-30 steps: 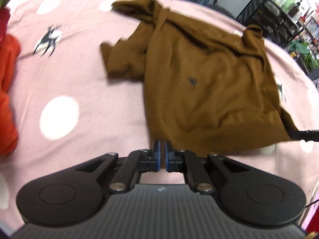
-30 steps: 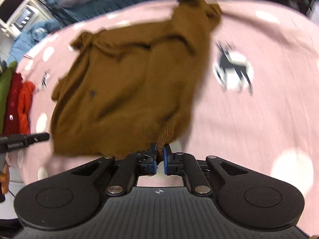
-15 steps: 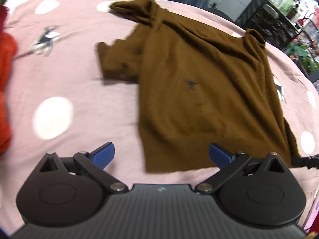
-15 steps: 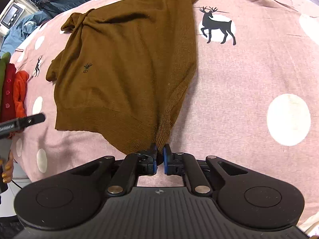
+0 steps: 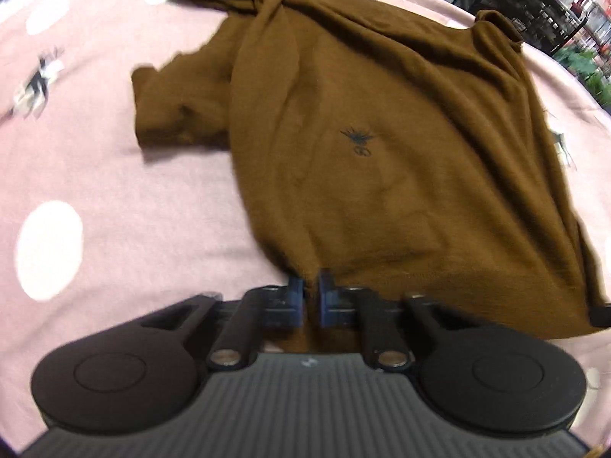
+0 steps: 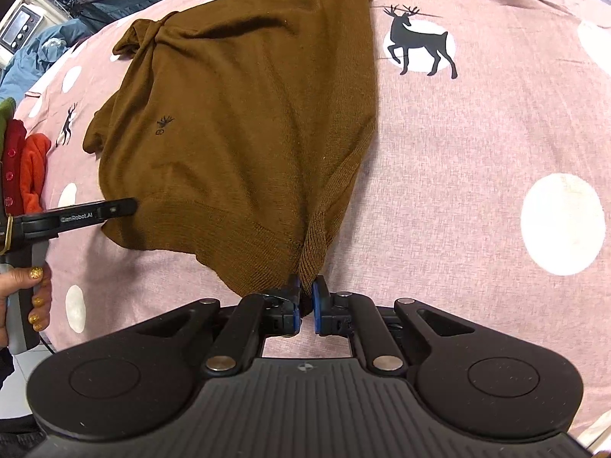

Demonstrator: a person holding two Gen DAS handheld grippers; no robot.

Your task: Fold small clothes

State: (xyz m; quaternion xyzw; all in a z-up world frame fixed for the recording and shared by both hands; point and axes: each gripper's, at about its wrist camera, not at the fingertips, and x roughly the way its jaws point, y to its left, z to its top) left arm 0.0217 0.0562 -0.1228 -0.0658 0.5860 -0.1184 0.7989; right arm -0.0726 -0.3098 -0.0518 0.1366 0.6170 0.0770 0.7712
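A brown knit sweater (image 5: 382, 152) lies spread on a pink bedsheet (image 5: 95, 175), its ribbed hem nearest me. My left gripper (image 5: 311, 284) is shut on the hem's left corner, and the fabric bunches into its blue pads. In the right wrist view the same sweater (image 6: 248, 114) shows a small dark emblem. My right gripper (image 6: 305, 286) is shut on the hem's right corner, with the ribbing pinched between its pads. The left gripper (image 6: 128, 205) shows there from the side at the far hem corner, held by a hand (image 6: 36, 294). The sleeves are crumpled at the far end.
The sheet (image 6: 477, 152) carries white dots and a black deer print (image 6: 420, 42). Red and orange clothes (image 6: 30, 168) lie at the left edge of the bed. Blue bedding (image 6: 38, 53) sits beyond the bed's far left, and a black wire rack (image 5: 534, 0) stands at the far right.
The left gripper opened wide, sank toward the hem's left corner and shut on it. The right gripper kept its grip on the other corner and hardly moved.
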